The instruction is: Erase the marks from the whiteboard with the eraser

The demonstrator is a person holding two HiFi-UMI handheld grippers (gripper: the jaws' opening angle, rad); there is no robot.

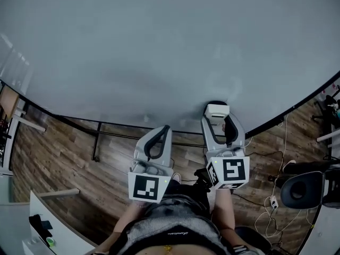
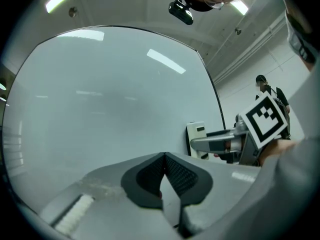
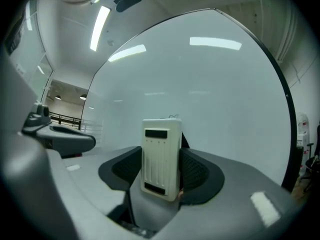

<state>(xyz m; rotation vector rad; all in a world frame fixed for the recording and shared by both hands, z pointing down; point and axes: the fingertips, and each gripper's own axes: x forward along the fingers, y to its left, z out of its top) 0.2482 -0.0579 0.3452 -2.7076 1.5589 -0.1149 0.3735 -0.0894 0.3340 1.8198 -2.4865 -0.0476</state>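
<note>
The whiteboard (image 1: 159,52) fills the upper head view, and I see no marks on its surface. My right gripper (image 1: 218,122) is shut on a cream-white eraser (image 1: 217,110), held close to the board's lower edge. In the right gripper view the eraser (image 3: 161,156) stands upright between the dark pads. My left gripper (image 1: 161,133) is shut with nothing in it, its pads (image 2: 186,176) pressed together, hanging just below the board's edge. The left gripper view shows the whiteboard (image 2: 100,99) ahead and the eraser (image 2: 196,139) to the right.
Below the board lies a wooden floor (image 1: 64,153) with a black rail (image 1: 106,129). A black chair (image 1: 303,187) and cables (image 1: 276,158) are at the right. A white desk corner (image 1: 48,227) sits lower left. A person (image 2: 267,91) stands beyond the board's right edge.
</note>
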